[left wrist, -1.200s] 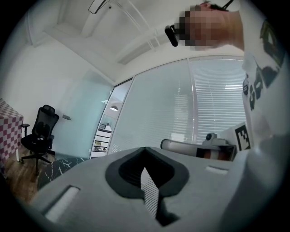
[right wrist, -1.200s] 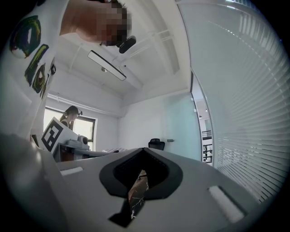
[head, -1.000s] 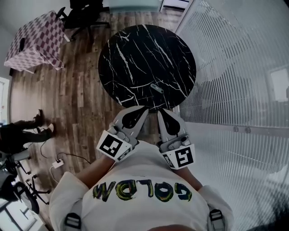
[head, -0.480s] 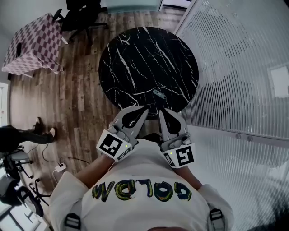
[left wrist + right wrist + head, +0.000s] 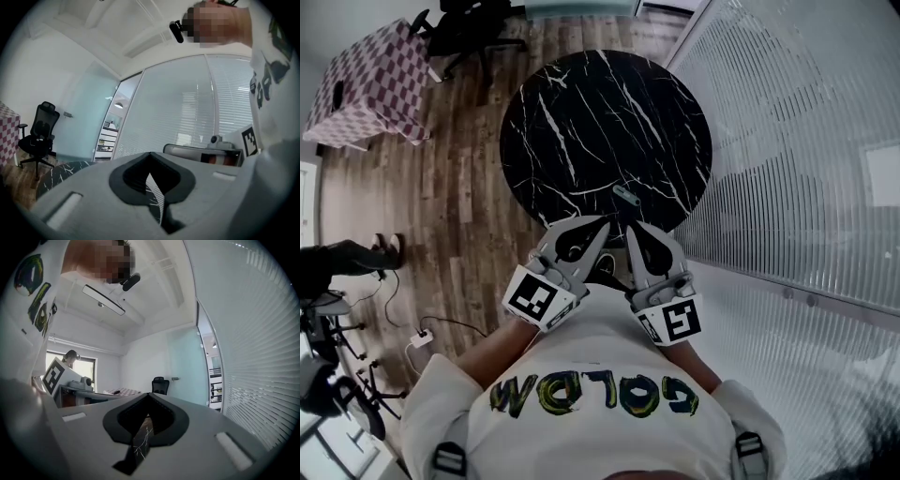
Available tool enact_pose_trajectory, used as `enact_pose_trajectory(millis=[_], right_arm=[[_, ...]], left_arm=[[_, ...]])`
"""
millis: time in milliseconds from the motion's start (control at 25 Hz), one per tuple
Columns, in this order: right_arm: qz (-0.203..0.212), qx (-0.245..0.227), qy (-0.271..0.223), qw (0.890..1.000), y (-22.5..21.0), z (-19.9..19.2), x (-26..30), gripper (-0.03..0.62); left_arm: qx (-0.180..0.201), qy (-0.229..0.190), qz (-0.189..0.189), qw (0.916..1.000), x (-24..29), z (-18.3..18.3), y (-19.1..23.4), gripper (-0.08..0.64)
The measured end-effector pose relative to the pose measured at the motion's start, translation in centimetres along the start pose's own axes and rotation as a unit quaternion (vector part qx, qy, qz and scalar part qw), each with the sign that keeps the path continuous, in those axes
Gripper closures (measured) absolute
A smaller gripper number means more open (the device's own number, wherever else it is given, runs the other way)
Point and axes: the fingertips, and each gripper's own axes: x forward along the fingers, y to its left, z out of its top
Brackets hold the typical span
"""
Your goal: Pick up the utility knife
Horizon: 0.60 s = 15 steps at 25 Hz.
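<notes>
The utility knife (image 5: 626,195), small and grey, lies near the near edge of the round black marble table (image 5: 581,112). Both grippers are held level in front of the person's chest, pointing at that edge. My left gripper (image 5: 602,223) is shut and holds nothing, its tips just short of the knife on its left. Beside it, my right gripper (image 5: 633,230) is also shut and empty, its tips just below the knife. In the left gripper view the jaws (image 5: 151,154) meet with only a thin slit. The right gripper view shows the same at its jaws (image 5: 149,395). The knife is hidden in both gripper views.
A wall of white blinds (image 5: 797,141) runs along the right, close to the table. A checkered-cloth table (image 5: 370,84) and a black office chair (image 5: 473,28) stand at the back left on the wood floor. Someone's feet (image 5: 356,253) and a cable (image 5: 417,339) lie left.
Both grippers have moved a little forward towards the table's near edge, side by side and still shut. The feet at the left have shifted.
</notes>
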Motion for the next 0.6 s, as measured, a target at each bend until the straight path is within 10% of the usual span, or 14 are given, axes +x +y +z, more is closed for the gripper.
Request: enact_pose_trajectory(millis=[600], right_arm=[[0.010,-0.006,0.035,0.999,-4.3,-2.4,0.3,0.591]], left_arm=[[-0.015,0.023,0.022,0.9994,3.3,-1.9,1.4,0.557]])
